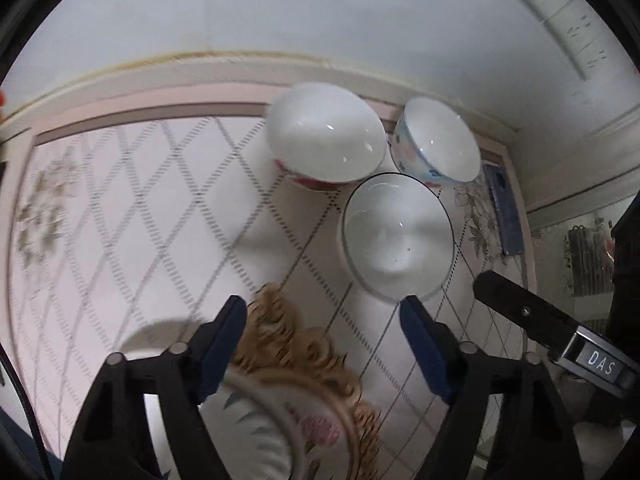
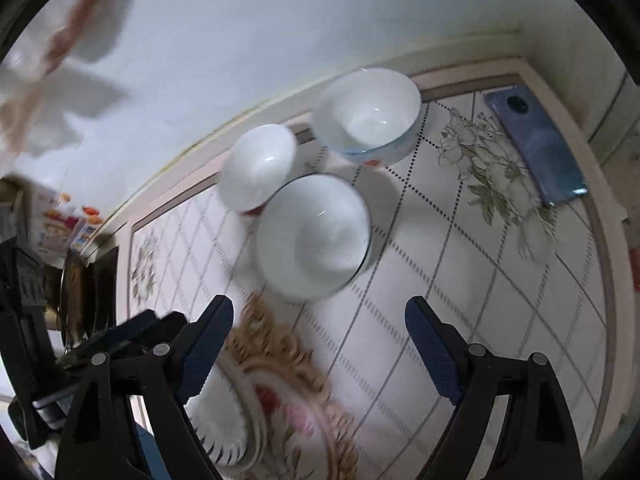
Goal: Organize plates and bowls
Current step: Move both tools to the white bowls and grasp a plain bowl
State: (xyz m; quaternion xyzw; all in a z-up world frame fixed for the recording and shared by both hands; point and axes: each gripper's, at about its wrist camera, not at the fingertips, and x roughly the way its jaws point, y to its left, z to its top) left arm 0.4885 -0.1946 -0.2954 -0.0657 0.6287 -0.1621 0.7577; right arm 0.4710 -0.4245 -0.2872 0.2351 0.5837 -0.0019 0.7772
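Three white bowls stand close together at the table's far side: one with a dark rim (image 1: pixel 398 236) (image 2: pixel 314 236) nearest, one with a red base (image 1: pixel 326 138) (image 2: pixel 258 168) behind it, one with a blue floral outside (image 1: pixel 438 140) (image 2: pixel 368 116) to the right. A plate with a gold ornate rim and pink flower (image 1: pixel 304 400) (image 2: pixel 280 392) lies just under both grippers, with a white plate (image 2: pixel 224 432) stacked beside it. My left gripper (image 1: pixel 324 344) is open and empty above the plate. My right gripper (image 2: pixel 320 348) is open and empty; it shows in the left wrist view (image 1: pixel 540 320).
The table (image 1: pixel 140 220) has a white cloth with a diamond pattern and a pink border, against a pale wall. A blue phone (image 2: pixel 536 148) (image 1: pixel 504 212) lies near the right edge. Dark furniture and clutter (image 2: pixel 60 272) stand off the table's left end.
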